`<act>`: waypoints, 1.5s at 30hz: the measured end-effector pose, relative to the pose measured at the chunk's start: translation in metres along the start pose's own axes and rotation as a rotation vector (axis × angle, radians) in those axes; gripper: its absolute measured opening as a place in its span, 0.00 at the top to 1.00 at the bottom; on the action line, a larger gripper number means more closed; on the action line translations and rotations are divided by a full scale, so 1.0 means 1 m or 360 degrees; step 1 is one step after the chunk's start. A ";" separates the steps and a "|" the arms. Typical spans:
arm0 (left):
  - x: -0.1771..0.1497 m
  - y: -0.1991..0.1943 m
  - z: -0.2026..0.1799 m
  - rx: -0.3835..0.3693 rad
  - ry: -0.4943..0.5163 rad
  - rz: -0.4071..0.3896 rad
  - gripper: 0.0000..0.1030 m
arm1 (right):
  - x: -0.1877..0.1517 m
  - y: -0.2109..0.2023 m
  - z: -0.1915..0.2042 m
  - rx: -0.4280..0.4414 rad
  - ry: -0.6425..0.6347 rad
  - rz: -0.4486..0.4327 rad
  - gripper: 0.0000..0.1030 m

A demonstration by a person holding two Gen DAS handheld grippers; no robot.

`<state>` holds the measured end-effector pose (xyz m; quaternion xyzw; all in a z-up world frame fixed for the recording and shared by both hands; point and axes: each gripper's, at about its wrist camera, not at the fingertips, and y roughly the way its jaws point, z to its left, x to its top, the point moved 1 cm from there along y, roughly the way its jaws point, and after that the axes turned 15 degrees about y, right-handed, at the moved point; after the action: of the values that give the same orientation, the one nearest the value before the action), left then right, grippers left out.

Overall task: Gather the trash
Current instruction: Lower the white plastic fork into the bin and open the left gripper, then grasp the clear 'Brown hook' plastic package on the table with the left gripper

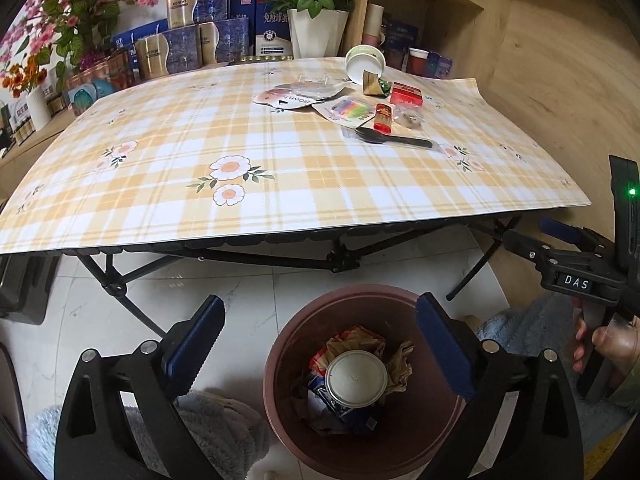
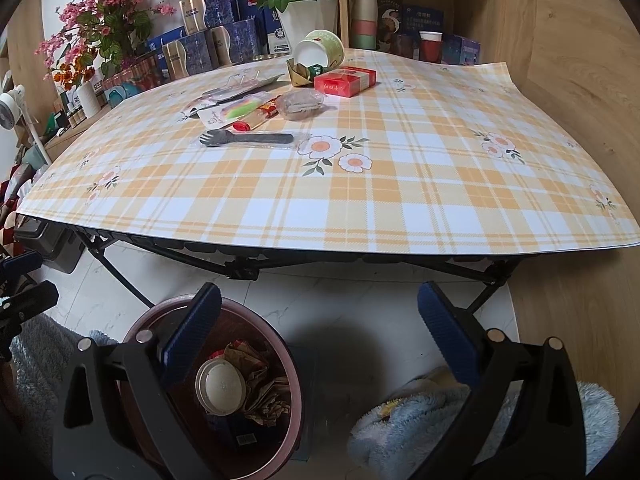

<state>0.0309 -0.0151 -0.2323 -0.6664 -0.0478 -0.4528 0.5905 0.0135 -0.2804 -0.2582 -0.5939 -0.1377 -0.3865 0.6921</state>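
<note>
Hovering both sets of fingers wide and empty above the bin (image 1: 400, 456), I risk scattering the wrapped spoon (image 2: 248, 139) off the counter (image 2: 400, 208) by reaching carelessly.

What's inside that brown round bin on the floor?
In the brown round plastic bin, a white round lid or cup lies on top of crumpled brown paper and colourful wrappers. Anything beneath that pile is covered.
</note>
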 end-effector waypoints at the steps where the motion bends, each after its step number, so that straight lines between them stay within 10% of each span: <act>1: 0.000 0.000 0.000 0.0001 0.0002 -0.0002 0.09 | 0.000 0.001 0.000 0.0001 -0.0001 0.0002 0.06; 19: 0.013 -0.004 0.029 0.0007 -0.0126 -0.0054 0.09 | 0.011 0.003 -0.006 -0.0001 0.0032 -0.0001 0.06; 45: 0.171 0.023 0.083 -0.0022 0.0081 -0.0408 0.09 | 0.163 0.021 0.003 -0.0011 -0.0085 -0.0089 0.06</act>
<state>0.1903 -0.0334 -0.1281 -0.6470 -0.1146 -0.5417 0.5242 0.1372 -0.3380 -0.1670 -0.6024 -0.1713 -0.3901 0.6750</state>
